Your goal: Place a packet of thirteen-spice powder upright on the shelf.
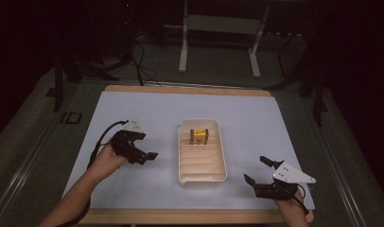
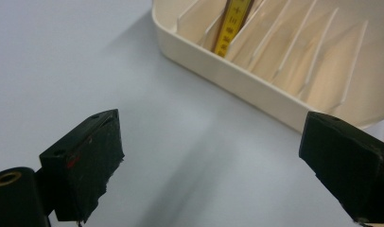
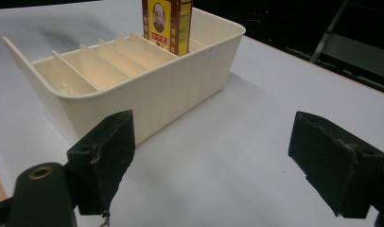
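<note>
Box point(image 1: 199, 136) stands upright in a far slot of the divider tray point(image 1: 221, 158). Left tongs point(image 1: 142, 155) and right tongs point(image 1: 257, 172) both wide open, empty. Back off level over the bench point(image 1: 133, 109), clear of the rim.

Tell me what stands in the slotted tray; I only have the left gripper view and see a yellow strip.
Observer: A small box stands upright there, red and yellow, with a portrait printed on its front.
Operator: Give me its slot.
Observer: In the high view it sits near the far end of the tray; the nearer slots look empty.
Operator: Report the other hand-held gripper.
Observer: The right hand-held gripper rests right of the tray's near corner, jaws open, holding nothing.
</note>
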Motion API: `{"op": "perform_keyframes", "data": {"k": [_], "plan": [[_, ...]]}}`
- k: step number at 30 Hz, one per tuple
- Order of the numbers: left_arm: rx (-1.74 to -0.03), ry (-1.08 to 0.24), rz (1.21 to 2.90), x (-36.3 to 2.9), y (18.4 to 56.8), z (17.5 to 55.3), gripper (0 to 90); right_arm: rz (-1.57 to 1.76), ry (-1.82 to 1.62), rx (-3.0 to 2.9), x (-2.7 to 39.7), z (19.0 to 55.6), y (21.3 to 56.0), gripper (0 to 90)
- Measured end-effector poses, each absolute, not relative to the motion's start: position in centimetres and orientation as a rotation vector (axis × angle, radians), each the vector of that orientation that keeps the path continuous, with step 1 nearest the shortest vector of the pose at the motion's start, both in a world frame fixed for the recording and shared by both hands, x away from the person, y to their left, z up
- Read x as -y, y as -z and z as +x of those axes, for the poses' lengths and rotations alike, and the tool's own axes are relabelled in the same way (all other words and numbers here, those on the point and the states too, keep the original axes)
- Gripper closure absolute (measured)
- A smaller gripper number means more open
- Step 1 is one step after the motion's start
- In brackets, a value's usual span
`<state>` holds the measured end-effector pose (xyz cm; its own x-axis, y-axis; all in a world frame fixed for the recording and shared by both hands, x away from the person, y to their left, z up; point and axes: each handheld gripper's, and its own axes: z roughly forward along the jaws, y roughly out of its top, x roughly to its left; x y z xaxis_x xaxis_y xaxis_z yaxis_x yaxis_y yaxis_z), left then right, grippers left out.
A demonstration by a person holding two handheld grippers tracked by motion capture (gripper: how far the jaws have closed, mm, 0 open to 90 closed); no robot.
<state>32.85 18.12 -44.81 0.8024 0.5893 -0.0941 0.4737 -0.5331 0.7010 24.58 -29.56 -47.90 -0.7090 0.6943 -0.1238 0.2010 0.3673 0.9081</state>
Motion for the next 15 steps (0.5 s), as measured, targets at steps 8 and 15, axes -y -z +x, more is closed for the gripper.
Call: {"op": "perform_keyframes", "data": {"k": [8, 15], "plan": [[-0.784, -0.191, 2.22, -17.4, 46.1, 29.8, 7.4, 0.769, -1.309, -2.132, 29.5, 24.6, 47.9, 15.4], [-0.836, -0.236, 2.106, -17.4, 47.0, 27.4, 7.4, 0.795, -1.301, -2.112, 29.8, 24.6, 47.7, 15.4]]}}
